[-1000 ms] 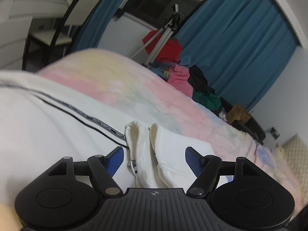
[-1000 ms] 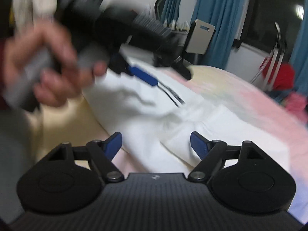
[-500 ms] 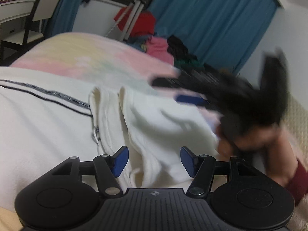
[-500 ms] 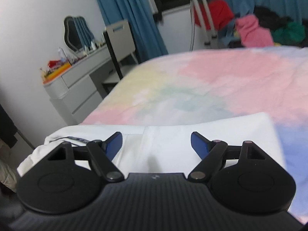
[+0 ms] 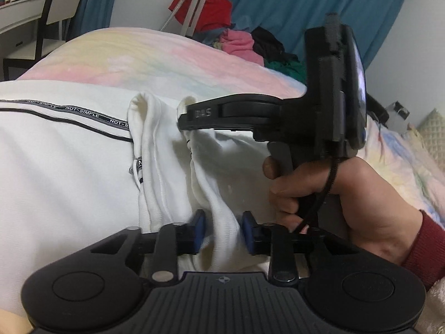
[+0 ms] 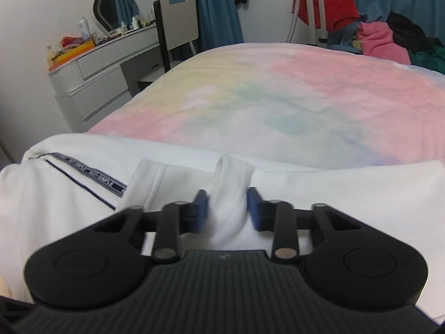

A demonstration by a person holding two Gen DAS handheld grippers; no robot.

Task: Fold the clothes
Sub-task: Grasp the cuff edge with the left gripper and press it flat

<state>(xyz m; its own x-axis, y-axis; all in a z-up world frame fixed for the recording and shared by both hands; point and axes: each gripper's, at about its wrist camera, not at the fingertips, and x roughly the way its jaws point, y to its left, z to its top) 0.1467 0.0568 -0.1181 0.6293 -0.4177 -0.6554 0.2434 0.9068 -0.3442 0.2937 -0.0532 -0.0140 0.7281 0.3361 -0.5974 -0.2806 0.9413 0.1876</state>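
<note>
White garment [image 5: 69, 167] lies spread across the near edge of the bed [image 6: 278, 97], its long axis along that edge, striped band toward the left, collar flaps pointing at the far edge. Judged soft, light and limp: it should sag and slide unless pinched at hems. Left tongs [image 5: 222, 229] are closing around a collar fold [image 5: 222, 222]; right tongs [image 6: 228, 211] are closing around the other flap [image 6: 230, 183]; firm pad contact unclear.

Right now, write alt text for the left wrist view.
The left hand-held gripper is closing on a raised fold of a white garment spread over a pastel bed cover. To the right, a hand holds the right hand-held gripper at the same garment.
</note>
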